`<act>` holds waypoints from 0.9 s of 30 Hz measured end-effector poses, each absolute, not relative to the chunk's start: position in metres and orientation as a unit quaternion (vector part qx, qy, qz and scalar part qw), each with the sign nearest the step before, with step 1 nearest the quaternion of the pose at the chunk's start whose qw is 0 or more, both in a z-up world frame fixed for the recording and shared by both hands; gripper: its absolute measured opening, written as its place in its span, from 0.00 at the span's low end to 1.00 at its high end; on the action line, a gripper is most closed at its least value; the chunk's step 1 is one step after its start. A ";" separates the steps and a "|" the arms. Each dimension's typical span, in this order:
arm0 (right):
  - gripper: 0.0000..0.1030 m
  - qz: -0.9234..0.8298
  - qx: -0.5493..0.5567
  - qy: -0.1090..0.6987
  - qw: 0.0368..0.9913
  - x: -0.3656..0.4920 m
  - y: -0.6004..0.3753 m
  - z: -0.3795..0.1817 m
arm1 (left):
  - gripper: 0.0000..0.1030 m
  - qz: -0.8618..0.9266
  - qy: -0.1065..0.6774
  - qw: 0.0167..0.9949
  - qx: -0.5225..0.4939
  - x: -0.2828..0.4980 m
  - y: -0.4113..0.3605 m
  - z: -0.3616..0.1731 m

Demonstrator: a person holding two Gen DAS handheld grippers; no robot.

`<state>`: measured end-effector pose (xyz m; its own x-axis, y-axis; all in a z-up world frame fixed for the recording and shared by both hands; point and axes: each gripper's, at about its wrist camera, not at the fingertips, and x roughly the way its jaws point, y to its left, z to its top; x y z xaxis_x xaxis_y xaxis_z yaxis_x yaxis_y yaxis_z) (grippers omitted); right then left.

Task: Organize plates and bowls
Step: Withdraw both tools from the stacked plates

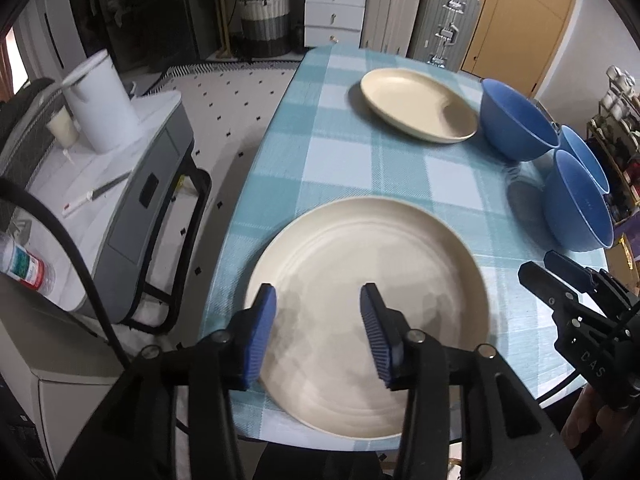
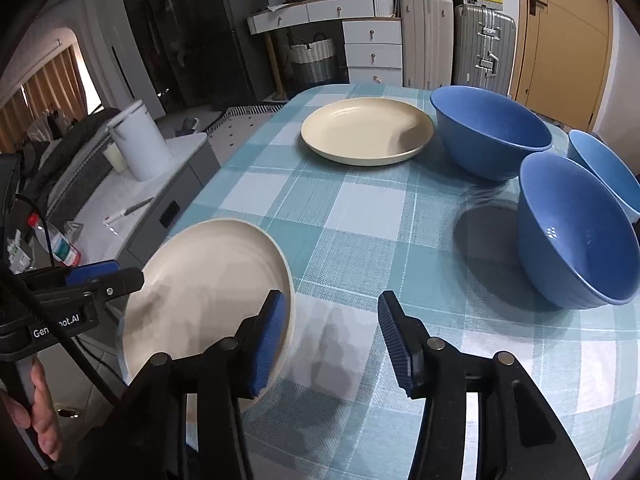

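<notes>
Left wrist | left tongs [image 1: 318, 334] parted above near plate [image 1: 372, 280]

Bare tabletop [image 2: 360, 208] runs open through the middle toward twelve o'clock. Three blue bowls [image 2: 576, 236] block three o'clock; the near plate [image 2: 208, 280] fills eight o'clock, the far plate [image 2: 366, 130] twelve.

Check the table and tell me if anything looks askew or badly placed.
The near cream plate overhangs the edge of the table, so it could be knocked off. The far cream plate and the three blue bowls sit upright on the checked cloth. Nothing is spilled or visibly damaged.
</notes>
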<state>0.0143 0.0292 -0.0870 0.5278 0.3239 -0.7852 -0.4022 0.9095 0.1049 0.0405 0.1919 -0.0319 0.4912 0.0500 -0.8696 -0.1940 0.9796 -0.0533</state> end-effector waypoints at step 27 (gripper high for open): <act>0.99 0.116 -0.026 0.163 0.979 -0.064 -0.131 -0.011 | 0.82 0.041 0.320 0.945 -0.046 0.036 0.058 0.033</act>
<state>-0.0643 -0.1309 -0.0113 0.9199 0.2180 -0.3259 -0.2348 0.9720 -0.0125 0.0359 0.0578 0.0329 0.7921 0.0475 -0.6085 -0.1067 0.9924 -0.0615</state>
